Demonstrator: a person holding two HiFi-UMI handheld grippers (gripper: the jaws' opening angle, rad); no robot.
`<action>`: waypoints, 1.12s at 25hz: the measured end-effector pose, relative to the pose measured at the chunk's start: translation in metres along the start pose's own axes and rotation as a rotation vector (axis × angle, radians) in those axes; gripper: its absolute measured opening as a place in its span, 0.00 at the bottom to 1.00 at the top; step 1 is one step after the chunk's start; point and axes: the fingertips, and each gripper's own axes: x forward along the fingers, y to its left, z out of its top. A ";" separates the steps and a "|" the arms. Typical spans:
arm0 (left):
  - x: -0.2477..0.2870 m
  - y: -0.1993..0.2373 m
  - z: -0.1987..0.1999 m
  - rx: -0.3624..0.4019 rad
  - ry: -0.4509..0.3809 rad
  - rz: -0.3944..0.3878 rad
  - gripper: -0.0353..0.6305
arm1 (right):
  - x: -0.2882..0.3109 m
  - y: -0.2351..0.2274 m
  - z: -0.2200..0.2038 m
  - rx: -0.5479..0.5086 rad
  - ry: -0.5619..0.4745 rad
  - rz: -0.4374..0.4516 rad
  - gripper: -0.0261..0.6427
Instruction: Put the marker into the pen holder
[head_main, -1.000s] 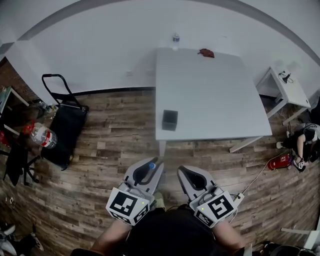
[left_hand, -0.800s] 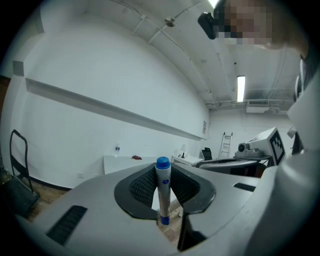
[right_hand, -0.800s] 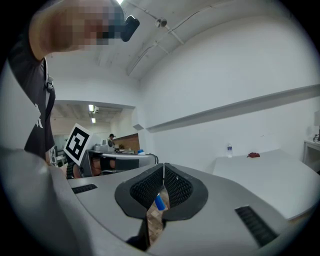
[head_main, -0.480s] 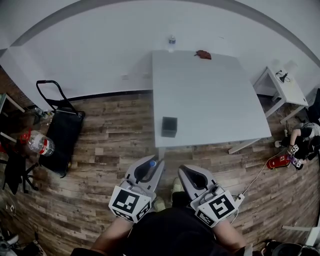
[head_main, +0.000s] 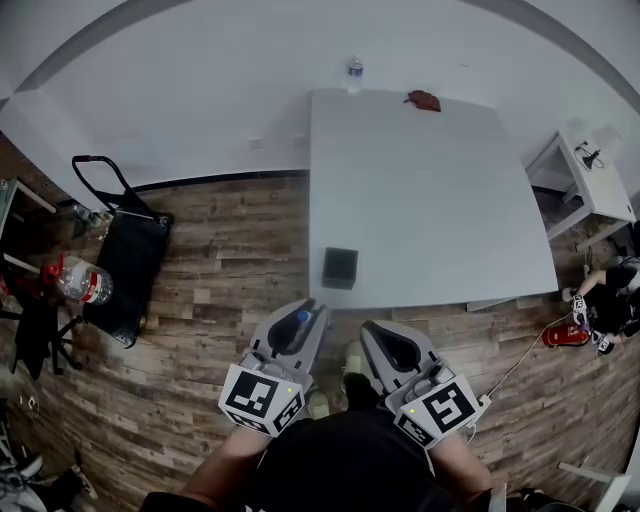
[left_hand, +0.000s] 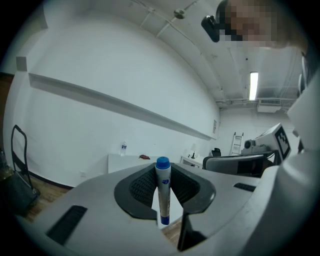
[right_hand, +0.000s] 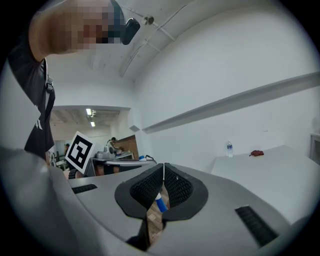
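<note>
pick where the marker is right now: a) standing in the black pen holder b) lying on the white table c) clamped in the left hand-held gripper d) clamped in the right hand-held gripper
C: the left gripper view shows the blue-capped marker upright between the jaws of the left hand-held gripper, while the pen holder stands apart on the table.

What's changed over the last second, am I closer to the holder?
The person moved toward the table: the pen holder sits lower in the head view, nearer both grippers. Unchanged: left gripper shut on the marker, right gripper shut, holder on the table's near left corner.
</note>
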 end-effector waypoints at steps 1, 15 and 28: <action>0.009 0.003 -0.001 -0.004 0.004 0.009 0.15 | 0.005 -0.009 0.001 0.003 0.003 0.009 0.06; 0.105 0.059 -0.030 -0.106 0.032 0.209 0.15 | 0.063 -0.105 0.010 0.071 0.060 0.166 0.06; 0.140 0.093 -0.106 -0.207 0.066 0.288 0.15 | 0.088 -0.137 -0.031 0.135 0.179 0.175 0.06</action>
